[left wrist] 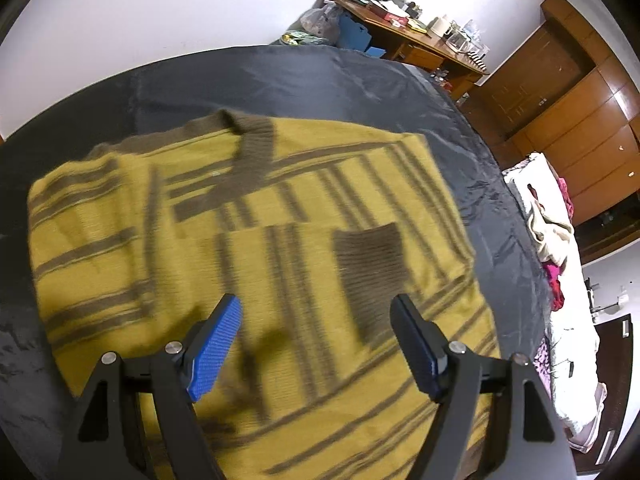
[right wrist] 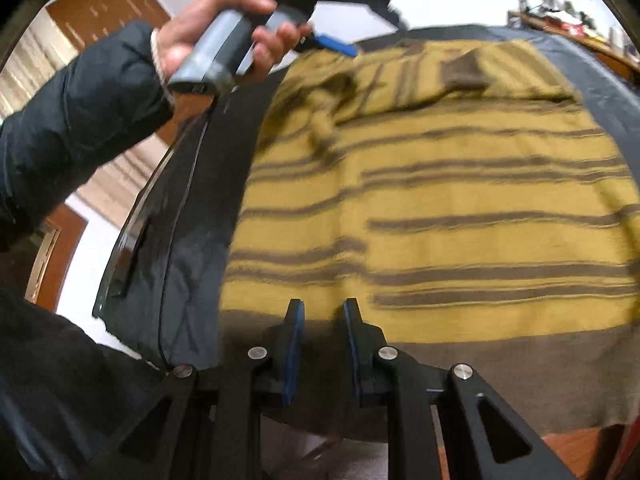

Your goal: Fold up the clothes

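A mustard-yellow sweater [left wrist: 280, 248] with brown stripes lies flat on a dark sheet [left wrist: 280, 76]. Its brown collar points to the far side, and its folded parts overlap on the body. My left gripper [left wrist: 316, 308] hovers open just above the sweater's lower body, with nothing between its blue pads [left wrist: 218, 344]. In the right wrist view the sweater [right wrist: 460, 200] stretches away from me. My right gripper [right wrist: 324, 308] is at the brown hem [right wrist: 500, 376], jaws nearly together, with hem fabric filling the narrow gap. A hand [right wrist: 208, 28] in a black sleeve holds the left gripper at the far left.
The dark sheet's edge [right wrist: 160, 240] runs down the left in the right wrist view, with floor beyond it. A wooden desk [left wrist: 420, 36] with clutter stands behind. Wooden wardrobes [left wrist: 560, 112] and a pile of clothes [left wrist: 552, 240] are at the right.
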Tool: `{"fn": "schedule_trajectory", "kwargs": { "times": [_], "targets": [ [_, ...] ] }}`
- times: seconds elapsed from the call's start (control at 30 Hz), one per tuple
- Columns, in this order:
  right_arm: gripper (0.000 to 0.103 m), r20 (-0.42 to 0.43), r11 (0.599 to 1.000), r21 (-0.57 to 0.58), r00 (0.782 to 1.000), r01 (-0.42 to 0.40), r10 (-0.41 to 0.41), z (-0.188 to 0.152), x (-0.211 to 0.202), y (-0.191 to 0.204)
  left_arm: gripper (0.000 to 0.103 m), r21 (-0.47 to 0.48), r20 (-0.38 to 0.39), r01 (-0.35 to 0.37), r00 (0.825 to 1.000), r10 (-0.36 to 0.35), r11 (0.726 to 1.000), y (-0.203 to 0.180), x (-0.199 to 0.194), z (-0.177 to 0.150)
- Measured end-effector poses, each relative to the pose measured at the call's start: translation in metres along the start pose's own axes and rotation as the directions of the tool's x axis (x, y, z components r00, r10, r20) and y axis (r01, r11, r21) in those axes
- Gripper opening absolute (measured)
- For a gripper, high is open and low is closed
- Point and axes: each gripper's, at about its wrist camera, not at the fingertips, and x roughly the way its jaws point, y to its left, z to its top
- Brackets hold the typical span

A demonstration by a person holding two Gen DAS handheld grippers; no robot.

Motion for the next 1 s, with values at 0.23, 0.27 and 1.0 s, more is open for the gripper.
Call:
{"fn": "schedule_trajectory", "kwargs": {
  "times": [0.23,0.27,1.0],
  "targets": [
    [0.021,0.062,0.981,0.142,0.987,0.136,-0.146,-0.008,-0.044,-0.069,0.081,-0.014,-0.036,0.037,0.999,-0.038,0.999,-0.069,0.026,0.011],
    [0.021,0.068,0.974,0.166,0.984,0.153,-0.166,-0.010,-0.050,-0.079,0.081,-0.011,-0.039,0.040,0.998,-0.041,0.999,-0.079,0.030,0.012],
    [0.078,0.128,0.925,0.317,0.957,0.211,-0.262,-0.021,-0.090,-0.164,0.085,0.085,-0.079,-0.333,0.937,0.340,0.939,-0.186,0.156,0.056]
  ]
}}
